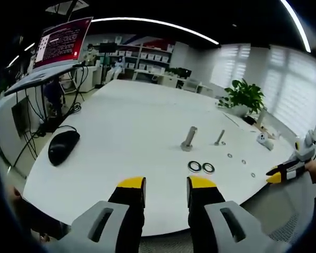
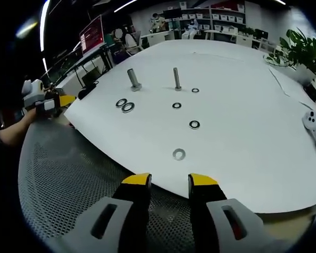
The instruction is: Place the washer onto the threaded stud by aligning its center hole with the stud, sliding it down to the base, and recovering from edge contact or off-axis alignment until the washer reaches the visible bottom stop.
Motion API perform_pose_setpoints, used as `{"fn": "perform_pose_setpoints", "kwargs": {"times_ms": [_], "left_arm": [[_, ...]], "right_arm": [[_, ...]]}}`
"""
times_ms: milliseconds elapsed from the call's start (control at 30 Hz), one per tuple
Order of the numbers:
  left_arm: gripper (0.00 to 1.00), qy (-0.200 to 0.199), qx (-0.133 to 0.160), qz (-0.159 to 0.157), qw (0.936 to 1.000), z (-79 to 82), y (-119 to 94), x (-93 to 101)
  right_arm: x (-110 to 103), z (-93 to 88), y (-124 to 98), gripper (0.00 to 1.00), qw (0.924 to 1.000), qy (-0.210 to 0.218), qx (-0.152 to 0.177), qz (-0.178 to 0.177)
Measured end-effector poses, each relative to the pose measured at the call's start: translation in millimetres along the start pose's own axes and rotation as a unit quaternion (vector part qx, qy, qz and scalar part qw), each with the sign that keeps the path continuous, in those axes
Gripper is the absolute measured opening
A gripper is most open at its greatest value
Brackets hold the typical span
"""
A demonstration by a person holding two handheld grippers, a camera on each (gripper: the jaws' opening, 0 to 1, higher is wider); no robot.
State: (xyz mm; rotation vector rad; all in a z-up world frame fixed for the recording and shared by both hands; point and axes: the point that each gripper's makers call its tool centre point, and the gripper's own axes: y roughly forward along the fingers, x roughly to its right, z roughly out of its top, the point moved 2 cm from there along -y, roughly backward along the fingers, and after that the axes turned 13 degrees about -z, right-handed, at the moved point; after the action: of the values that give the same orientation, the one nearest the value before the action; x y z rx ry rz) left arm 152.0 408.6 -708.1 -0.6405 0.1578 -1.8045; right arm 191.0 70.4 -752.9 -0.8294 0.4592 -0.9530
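1. Two grippers, both empty: your left gripper (image 1: 166, 184) hangs over the near edge of the white surface (image 1: 131, 132), jaws spread with nothing between them.
2. Your right gripper (image 2: 169, 182) sits at the surface edge above a grey mesh seat (image 2: 68, 179), jaws likewise spread.
3. Nearest washer (image 2: 179, 154) lies flat on the surface just ahead of your right jaws.
4. More washers: one (image 2: 194, 125) further in, a touching pair (image 2: 125, 105) to its left.
5. Thick stud (image 2: 134, 79) and thin stud (image 2: 176, 78) stand upright beyond, both bare.
6. Black mouse (image 1: 63, 146) sits left on the surface; potted plant (image 1: 243, 96) at the far side.
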Motion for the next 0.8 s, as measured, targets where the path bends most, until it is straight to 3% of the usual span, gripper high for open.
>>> {"fn": "perform_pose_setpoints", "kwargs": {"times_ms": [200,367,700,800], "left_arm": [[0.28,0.001,-0.006,0.001,1.0,-1.4,0.6,-0.1],[0.28,0.003,-0.007,0.002,1.0,-1.5,0.4,-0.4],[0.25,0.009,-0.018,0.002,0.9998,-4.0,0.5,-0.3],[0.25,0.008,-0.027,0.002,0.9996,-6.8,1.1,-0.8]], "right_arm": [[-9.6,-0.2,-1.8,0.28,0.9979,-0.034,-0.015,0.053],[3.4,13.9,-5.9,0.27,0.9913,-0.128,0.001,0.028],[0.9,50.2,-4.5,0.28,0.9857,-0.163,0.019,0.04],[-8.7,61.5,2.9,0.29,0.9764,-0.207,0.021,0.059]]}}
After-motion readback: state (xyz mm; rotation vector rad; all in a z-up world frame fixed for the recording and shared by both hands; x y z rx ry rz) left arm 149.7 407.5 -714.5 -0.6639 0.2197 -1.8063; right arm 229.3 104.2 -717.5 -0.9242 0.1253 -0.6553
